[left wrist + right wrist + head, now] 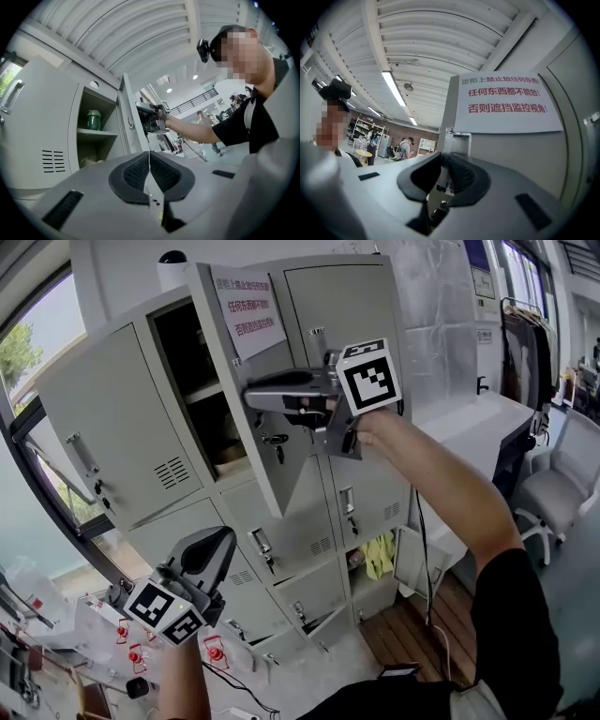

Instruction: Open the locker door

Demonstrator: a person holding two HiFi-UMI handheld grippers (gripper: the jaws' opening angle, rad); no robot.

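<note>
- Right gripper (pixel 261 395) is pinching the free edge of the locker door (pixel 272 460), upper centre of frame; the door is standing partly swung out.
- Left gripper (pixel 211 554) is idling at lower left, jaws pressed together on nothing.
- Opening step looks underway; the next move is calling for swinging the door wider along its hinge arc without slipping off the edge.

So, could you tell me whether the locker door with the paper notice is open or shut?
Open: the door stands swung out from the locker, showing the shelf inside, with the right gripper clamped on its edge.

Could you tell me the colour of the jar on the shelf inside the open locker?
The jar is green; the left gripper view shows it best.
</note>
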